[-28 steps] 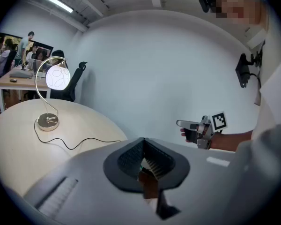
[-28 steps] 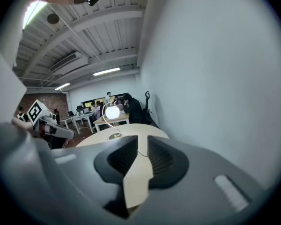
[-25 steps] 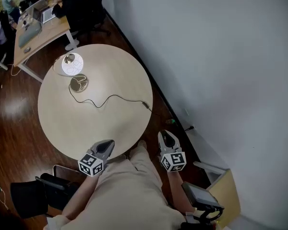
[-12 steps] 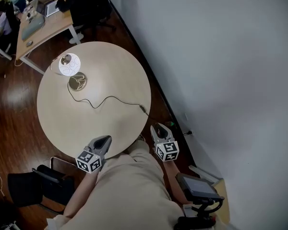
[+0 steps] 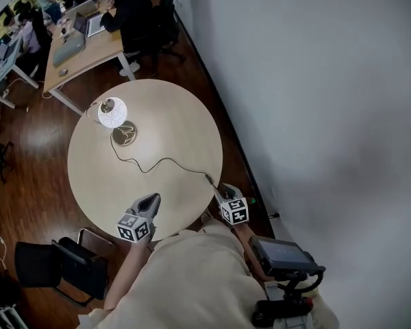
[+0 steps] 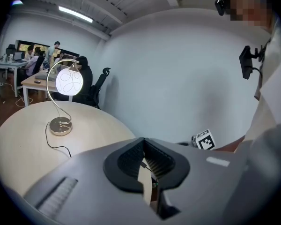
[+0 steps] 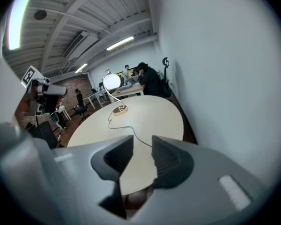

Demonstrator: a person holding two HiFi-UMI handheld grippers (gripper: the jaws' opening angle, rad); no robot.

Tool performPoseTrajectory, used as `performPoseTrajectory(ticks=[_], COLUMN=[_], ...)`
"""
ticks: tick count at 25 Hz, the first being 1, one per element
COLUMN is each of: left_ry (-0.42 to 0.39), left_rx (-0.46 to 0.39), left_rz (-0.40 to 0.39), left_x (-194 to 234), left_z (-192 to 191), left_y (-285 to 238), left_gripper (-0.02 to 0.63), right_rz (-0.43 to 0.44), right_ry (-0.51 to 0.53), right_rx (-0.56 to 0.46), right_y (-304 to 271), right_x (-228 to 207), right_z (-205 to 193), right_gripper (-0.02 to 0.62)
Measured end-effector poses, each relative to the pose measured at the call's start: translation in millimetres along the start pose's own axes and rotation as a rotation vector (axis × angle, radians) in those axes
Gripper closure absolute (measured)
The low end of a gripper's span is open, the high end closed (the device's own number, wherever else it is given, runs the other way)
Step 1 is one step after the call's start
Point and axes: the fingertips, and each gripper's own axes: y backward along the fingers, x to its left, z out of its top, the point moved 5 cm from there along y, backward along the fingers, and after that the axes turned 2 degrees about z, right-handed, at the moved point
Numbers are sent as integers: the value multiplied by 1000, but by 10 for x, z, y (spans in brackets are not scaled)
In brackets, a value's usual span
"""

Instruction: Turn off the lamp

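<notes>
**Inspector:** Where does the lamp stand, and in what condition?

**Technician:** The lamp [image 5: 116,122] stands upright on the far left part of the round table [image 5: 181,118]. Its globe shade [image 5: 112,112] glows white. A curved metal stem joins the shade to a round base [image 5: 124,136] that rests flat on the tabletop.

**Inspector:** What is attached to it?

**Technician:** A thin black cord [image 5: 161,162] leaves the base, snakes across the tabletop and reaches the near right edge.

**Inspector:** What is the state of the left gripper?

**Technician:** The left gripper [image 5: 153,199] sits over the near edge of the table, pointed toward the lamp and well apart from it. Its fingers [image 6: 131,159] meet at the tips and pinch nothing.

**Inspector:** And the right gripper?

**Technician:** The right gripper [image 5: 225,190] sits just off the near right edge, close to where the cord reaches the rim. Its jaws have just been opening. The fingers [image 7: 167,159] stand spread, with nothing between them. Only the tabletop and the cord show through the gap. This gripper is also well apart from the lamp.

**Inspector:** What surrounds the table?

**Technician:** A dark wooden floor [image 5: 27,163] lies around it and a plain wall [image 5: 315,81] stands to the right. A desk [image 5: 89,50] with laptops and seated people stands beyond it. A black chair [image 5: 55,269] stands at the near left.
</notes>
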Motion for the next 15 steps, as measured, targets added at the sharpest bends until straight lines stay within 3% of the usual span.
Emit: performPoseTrajectory(ticks=[5, 15], left_ry=[15, 80], left_rx=[-33, -26], left_rz=[46, 125], left_x=[-88, -321], left_z=[120, -4], left_y=[-106, -206], left_gripper=[609, 609], right_rz=[64, 171], right_ry=[76, 153], right_rx=[85, 228], right_y=[-162, -692], right_x=[-162, -350], right_z=[-60, -392], right_gripper=[428, 426])
